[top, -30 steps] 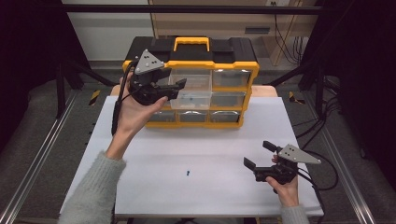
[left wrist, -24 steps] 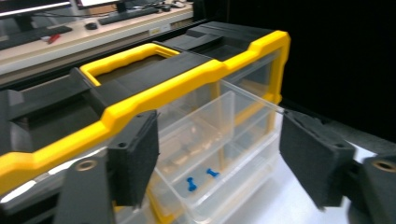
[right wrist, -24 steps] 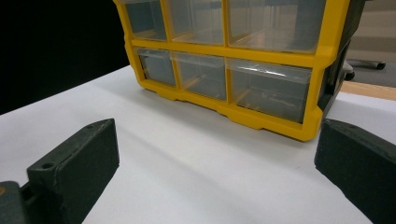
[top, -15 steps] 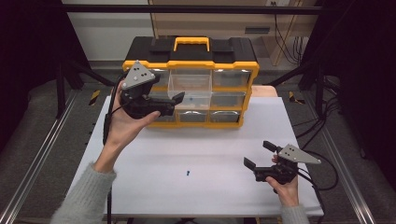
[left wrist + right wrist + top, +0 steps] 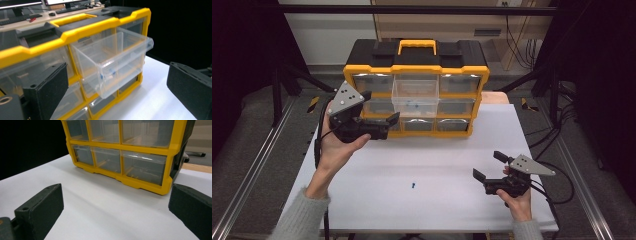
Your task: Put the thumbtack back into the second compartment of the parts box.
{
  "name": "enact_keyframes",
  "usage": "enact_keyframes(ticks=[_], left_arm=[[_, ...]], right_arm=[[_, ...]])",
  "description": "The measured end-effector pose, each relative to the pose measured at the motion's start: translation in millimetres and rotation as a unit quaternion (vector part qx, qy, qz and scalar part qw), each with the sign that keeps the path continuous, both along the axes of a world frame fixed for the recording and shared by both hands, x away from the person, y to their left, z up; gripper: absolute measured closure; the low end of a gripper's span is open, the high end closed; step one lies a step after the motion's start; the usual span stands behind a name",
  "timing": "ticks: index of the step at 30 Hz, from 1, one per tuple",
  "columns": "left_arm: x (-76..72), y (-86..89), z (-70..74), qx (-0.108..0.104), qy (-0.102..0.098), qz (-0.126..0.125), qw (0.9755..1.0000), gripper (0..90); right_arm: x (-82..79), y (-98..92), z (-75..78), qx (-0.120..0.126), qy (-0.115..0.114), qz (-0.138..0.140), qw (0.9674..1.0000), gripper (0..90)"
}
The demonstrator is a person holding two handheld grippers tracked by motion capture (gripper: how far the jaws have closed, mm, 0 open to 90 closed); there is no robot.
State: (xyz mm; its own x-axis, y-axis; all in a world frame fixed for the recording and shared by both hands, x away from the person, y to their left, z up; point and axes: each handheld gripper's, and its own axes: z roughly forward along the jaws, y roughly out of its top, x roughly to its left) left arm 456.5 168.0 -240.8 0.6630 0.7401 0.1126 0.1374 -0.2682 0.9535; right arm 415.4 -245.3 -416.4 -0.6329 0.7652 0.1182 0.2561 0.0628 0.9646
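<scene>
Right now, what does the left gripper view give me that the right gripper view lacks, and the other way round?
Left gripper view alone: the pulled-out clear drawer with small blue bits inside, the organizer's yellow handle, and a desk with keyboards behind.

Right gripper view alone: the closed lower drawers seen head-on, and a broad stretch of white tabletop in front of them.

Both: the yellow organizer, the white table surface, and that gripper's own black tongs, left and right, standing wide apart with nothing between them.
</scene>
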Motion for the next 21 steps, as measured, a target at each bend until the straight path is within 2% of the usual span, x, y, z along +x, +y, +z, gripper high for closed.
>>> enact_keyframes(ticks=[9, 11, 21], left_arm=[[-6.5, 7.0, -23.9, -0.003, 0.002, -0.006, 1.0000, 3.1], [-9.0, 7.5, -29.5, -0.005, 0.012, -0.008, 0.9999, 3.1], [-17.4, 9.8, -51.1, -0.008, 0.017, -0.013, 0.9997, 3.1]], right_arm=[[0.4, -0.5, -0.1, -0.004, -0.003, 0.000, 1.0000, 0.5], [0.5, -0.5, -0.2, -0.003, -0.003, 0.000, 1.0000, 0.5], [0.9, -0.7, -0.7, -0.006, -0.006, 0.002, 1.0000, 0.5]])
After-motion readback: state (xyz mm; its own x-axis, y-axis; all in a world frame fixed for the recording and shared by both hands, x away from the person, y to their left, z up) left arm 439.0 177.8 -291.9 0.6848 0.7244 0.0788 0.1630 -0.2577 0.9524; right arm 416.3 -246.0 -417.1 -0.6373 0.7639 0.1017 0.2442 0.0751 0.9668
